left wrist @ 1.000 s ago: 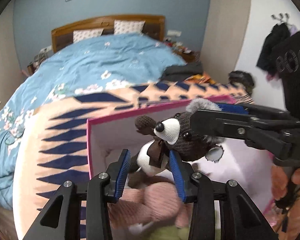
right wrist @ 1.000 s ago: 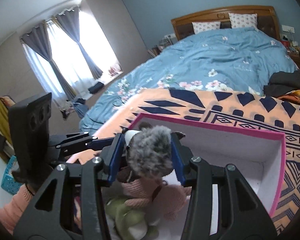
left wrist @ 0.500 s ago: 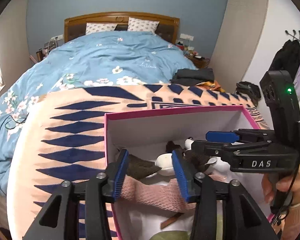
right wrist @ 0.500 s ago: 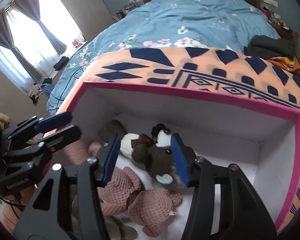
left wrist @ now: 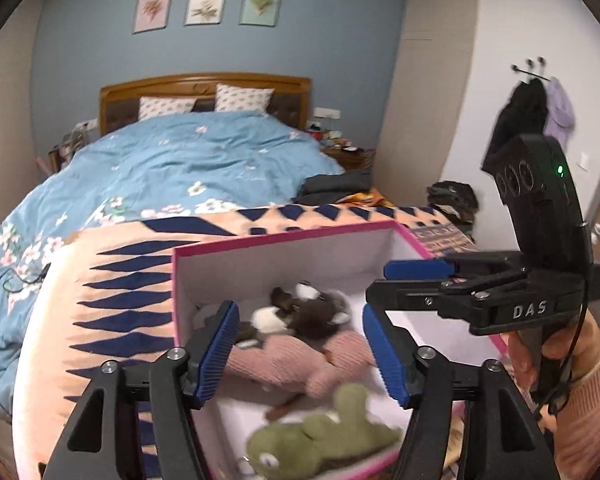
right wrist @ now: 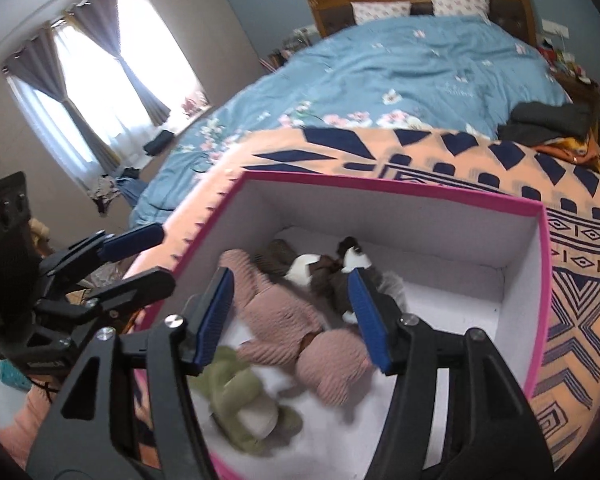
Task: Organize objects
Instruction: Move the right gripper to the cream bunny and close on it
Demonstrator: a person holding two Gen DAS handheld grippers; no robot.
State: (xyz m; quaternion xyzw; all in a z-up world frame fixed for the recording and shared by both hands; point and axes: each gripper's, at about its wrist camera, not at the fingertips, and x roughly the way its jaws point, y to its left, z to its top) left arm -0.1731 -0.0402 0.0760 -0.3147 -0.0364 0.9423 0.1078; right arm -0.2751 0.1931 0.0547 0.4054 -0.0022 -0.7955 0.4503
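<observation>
Resting on the white floor of the pink-rimmed box point(right wrist: 400, 190), three soft toys are seen: a brown raccoon toy point(right wrist: 332, 276) toward the far wall, a pink knitted bear point(right wrist: 292, 320) just beside it and touching it, and a green plush point(right wrist: 240, 400) at the near end. The box is set on a patterned orange blanket point(right wrist: 572, 280) at the foot of the bed point(right wrist: 400, 64), probably so that the toys are gathered in one place.

The raccoon toy is laid on its side, its long axis roughly parallel to the far wall, white muzzle turned toward the left wall. The bear's long axis runs diagonally, head toward the near right.

The left gripper point(left wrist: 300, 352) and right gripper point(right wrist: 292, 316) are both held above the box, jaws spread wide, nothing gripped. The raccoon toy appears to be placed and released.
</observation>
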